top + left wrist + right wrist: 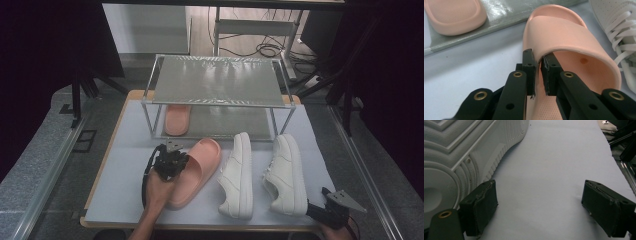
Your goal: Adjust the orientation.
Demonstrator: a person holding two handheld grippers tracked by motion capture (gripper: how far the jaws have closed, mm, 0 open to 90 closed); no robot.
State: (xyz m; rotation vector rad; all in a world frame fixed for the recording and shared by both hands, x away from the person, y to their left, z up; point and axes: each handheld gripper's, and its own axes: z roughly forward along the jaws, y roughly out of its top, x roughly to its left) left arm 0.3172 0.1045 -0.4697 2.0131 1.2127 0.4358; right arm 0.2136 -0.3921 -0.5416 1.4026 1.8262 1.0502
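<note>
One slipper gripped, its mate waiting on the rack

Two black jaws of the left gripper [537, 75] are nearly closed on the side edge of the strap of the pink slipper [571, 42], one jaw outside the strap and one tucked under it, with the rubber pinched between. The slipper lies flat on the white table cover [127, 165], just in front of the rack [217, 80], toe pointing toward it. The step in hand looks like picking this slipper up to join the other pink slipper [177, 119], which already sits on the rack's lower shelf at the left.

The next move likely calls for a lift, then a forward slide under the top shelf, keeping low enough to clear it and landing beside the mate. A pinch on one strap edge may let the slipper swing or droop, so a slow lift seems wise.

From above, the left hand [157, 192] reaches forward from the near table edge, the forearm angled slightly right.

The right gripper [544, 207] rests low at the near right corner, jaws wide apart and holding nothing, beside the heel of the nearer white sneaker [461, 152]. A second white sneaker [237, 175] lies between that one and the slipper.
</note>
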